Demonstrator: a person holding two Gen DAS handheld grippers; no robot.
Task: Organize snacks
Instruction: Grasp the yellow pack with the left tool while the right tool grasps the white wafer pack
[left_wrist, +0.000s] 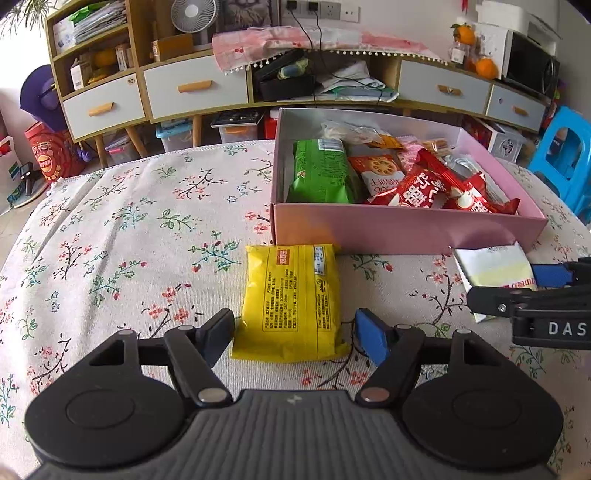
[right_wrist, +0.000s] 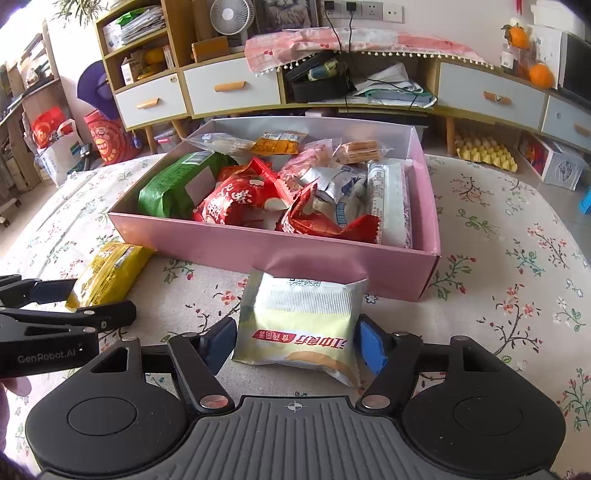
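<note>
A pink box (left_wrist: 402, 229) (right_wrist: 258, 243) on the floral tablecloth holds several snack packets, green, red and silver. A yellow snack packet (left_wrist: 291, 302) lies flat in front of the box; my left gripper (left_wrist: 295, 332) is open with a finger on each side of its near end. It also shows in the right wrist view (right_wrist: 110, 269). A pale yellow-white packet (right_wrist: 303, 325) (left_wrist: 495, 273) lies against the box front; my right gripper (right_wrist: 295, 343) is open around its near end, pads close to its sides.
A floral tablecloth (left_wrist: 129, 240) covers the table. Behind stands a long sideboard with drawers (left_wrist: 195, 88), a fan, cables and oranges. A blue stool (left_wrist: 565, 158) is at the right, red bags (right_wrist: 107, 136) on the floor at left.
</note>
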